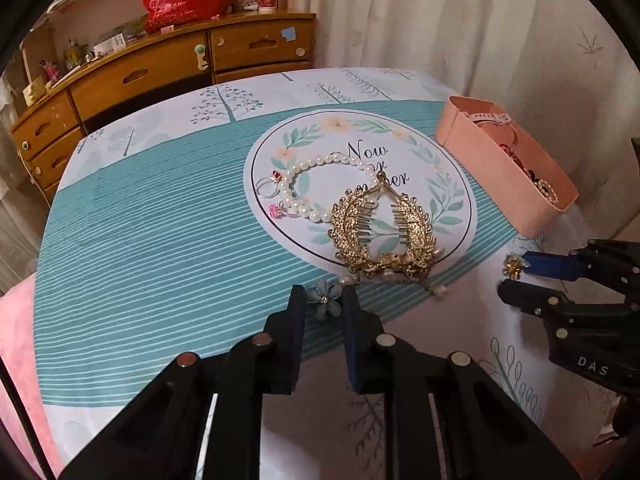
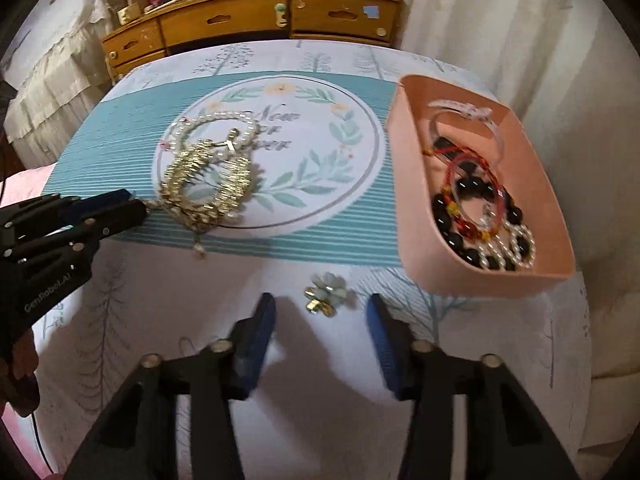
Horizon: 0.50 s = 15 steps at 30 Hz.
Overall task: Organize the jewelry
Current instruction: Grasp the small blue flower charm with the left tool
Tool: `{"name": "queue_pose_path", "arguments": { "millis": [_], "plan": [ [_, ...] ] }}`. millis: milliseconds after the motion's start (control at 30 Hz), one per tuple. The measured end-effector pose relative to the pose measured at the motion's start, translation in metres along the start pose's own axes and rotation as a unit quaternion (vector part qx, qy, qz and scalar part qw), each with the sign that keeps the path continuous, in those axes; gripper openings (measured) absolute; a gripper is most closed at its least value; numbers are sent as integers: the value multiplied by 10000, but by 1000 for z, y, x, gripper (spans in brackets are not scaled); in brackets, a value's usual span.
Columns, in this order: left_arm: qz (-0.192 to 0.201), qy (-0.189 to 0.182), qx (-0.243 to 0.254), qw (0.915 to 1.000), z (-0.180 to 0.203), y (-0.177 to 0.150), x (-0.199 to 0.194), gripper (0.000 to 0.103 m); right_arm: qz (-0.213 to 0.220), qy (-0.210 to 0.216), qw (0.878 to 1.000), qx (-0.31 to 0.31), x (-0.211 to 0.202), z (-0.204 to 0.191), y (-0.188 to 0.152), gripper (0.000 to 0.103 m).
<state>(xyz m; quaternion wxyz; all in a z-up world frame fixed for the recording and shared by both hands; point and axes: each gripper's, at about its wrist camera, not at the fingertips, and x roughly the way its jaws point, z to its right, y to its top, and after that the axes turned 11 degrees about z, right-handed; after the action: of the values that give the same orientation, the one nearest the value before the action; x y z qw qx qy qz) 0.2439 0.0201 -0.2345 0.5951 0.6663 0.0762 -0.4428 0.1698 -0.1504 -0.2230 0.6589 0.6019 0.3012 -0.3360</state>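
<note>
My left gripper [image 1: 324, 300] is shut on a pale blue flower brooch [image 1: 326, 299], just in front of a large gold leaf hair comb [image 1: 382, 234]. A pearl bracelet [image 1: 320, 184] and two gem rings [image 1: 269, 188] lie behind the comb on the round print. My right gripper [image 2: 322, 310] is open, low over the cloth, with a gold and pale flower piece [image 2: 326, 294] lying between its fingertips. That piece also shows in the left wrist view [image 1: 514, 266]. The pink tray [image 2: 412, 184] at the right holds several bracelets and a watch.
The table wears a teal striped cloth [image 1: 160, 260] with a round floral print. A wooden drawer chest [image 1: 160, 76] stands behind the table, curtains at the right. The pink tray also shows in the left wrist view [image 1: 480, 152].
</note>
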Motion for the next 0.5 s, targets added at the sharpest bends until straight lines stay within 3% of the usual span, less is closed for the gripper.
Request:
{"name": "queue_pose_path", "arguments": {
  "millis": [100,200,500],
  "plan": [
    [49,0,69,10000,0,0,-6,15,-36,69,10000,-50,1,-6,1,21],
    [100,-66,128,9998,0,1,-15,15,-56,120,9999,6,0,-9,5,17],
    [79,-244,21,9997,2,6,-42,15,120,358,9993,37,-15,-22,11,16]
  ]
}}
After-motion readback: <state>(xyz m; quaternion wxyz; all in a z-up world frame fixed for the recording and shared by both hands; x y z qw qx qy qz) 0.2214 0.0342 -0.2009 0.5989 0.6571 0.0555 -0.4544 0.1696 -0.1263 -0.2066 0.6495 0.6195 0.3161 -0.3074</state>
